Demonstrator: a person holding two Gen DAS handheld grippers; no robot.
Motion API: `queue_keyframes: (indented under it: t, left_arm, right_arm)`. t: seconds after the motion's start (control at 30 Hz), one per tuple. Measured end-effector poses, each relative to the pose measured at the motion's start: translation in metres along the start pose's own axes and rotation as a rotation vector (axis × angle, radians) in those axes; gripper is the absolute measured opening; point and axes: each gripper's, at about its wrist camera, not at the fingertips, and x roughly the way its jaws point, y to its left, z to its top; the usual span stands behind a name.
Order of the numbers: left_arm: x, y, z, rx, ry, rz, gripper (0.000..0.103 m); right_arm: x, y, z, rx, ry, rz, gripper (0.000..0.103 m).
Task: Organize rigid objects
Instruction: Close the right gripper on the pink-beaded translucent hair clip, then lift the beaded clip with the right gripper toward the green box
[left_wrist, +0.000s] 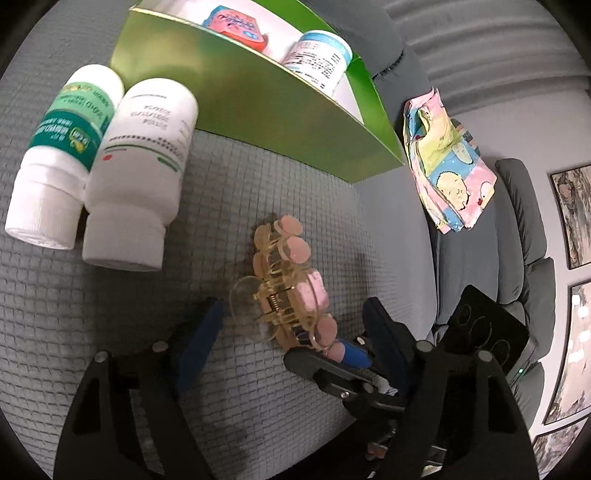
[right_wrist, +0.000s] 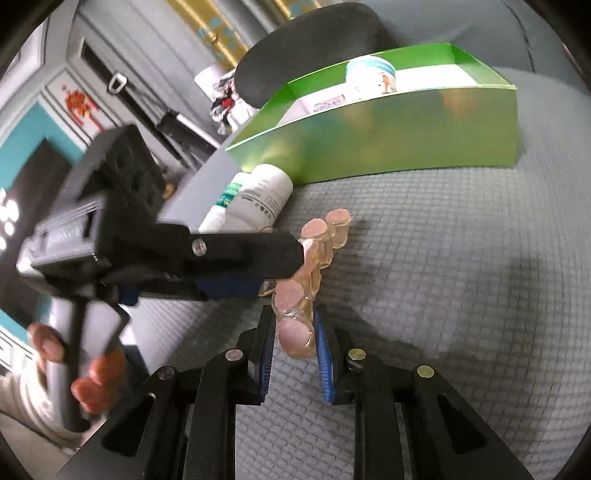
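Observation:
A translucent amber hair claw clip (left_wrist: 288, 291) with pink discs lies on the grey quilted cushion (left_wrist: 110, 302). My left gripper (left_wrist: 291, 332) is open, with the clip between its blue-padded fingers (left_wrist: 199, 339). My right gripper (right_wrist: 295, 332) is shut on the near end of the clip (right_wrist: 295, 332); it shows in the left wrist view (left_wrist: 332, 363) at the clip's lower end. The left gripper (right_wrist: 258, 266) reaches in from the left over the clip's middle. Two white bottles (left_wrist: 136, 173) (left_wrist: 62, 155) lie beside a green box (left_wrist: 258, 96).
The green box (right_wrist: 388, 133) holds a white bottle with a blue label (left_wrist: 317, 59) and a pink packet (left_wrist: 236, 26). A colourful cloth (left_wrist: 447, 162) lies on a grey sofa at right. A person's hand (right_wrist: 85, 373) holds the left gripper's handle.

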Motion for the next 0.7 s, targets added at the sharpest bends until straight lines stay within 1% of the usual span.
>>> queue_keyframes:
  t: [0.03, 0.13, 0.2, 0.3, 0.4, 0.53, 0.7]
  left_arm:
    - [0.0, -0.001, 0.0, -0.001, 0.003, -0.003, 0.069]
    - [0.002, -0.001, 0.002, 0.008, 0.01, 0.032, 0.052]
    - [0.004, -0.002, 0.002, 0.017, 0.013, 0.044, 0.047]
    - [0.005, -0.006, 0.002, 0.022, 0.015, 0.033, 0.046]
    - [0.002, -0.011, 0.001, 0.044, 0.009, 0.039, 0.045]
    - [-0.005, -0.021, -0.002, 0.112, -0.012, 0.06, 0.046]
    - [-0.019, -0.03, -0.004, 0.168, -0.048, 0.062, 0.046]
  right_arm:
    - [0.0, 0.0, 0.0, 0.001, 0.003, 0.006, 0.023]
    - [0.002, -0.001, -0.003, 0.01, 0.013, 0.007, 0.023]
    - [0.003, -0.002, -0.004, 0.015, 0.013, 0.005, 0.023]
    - [0.004, -0.001, -0.005, 0.019, 0.013, 0.007, 0.023]
    - [0.002, 0.001, -0.003, 0.006, 0.006, 0.009, 0.023]
    - [-0.005, 0.003, -0.006, -0.012, -0.007, 0.006, 0.023]
    - [-0.017, 0.015, -0.005, -0.07, -0.042, 0.009, 0.023]
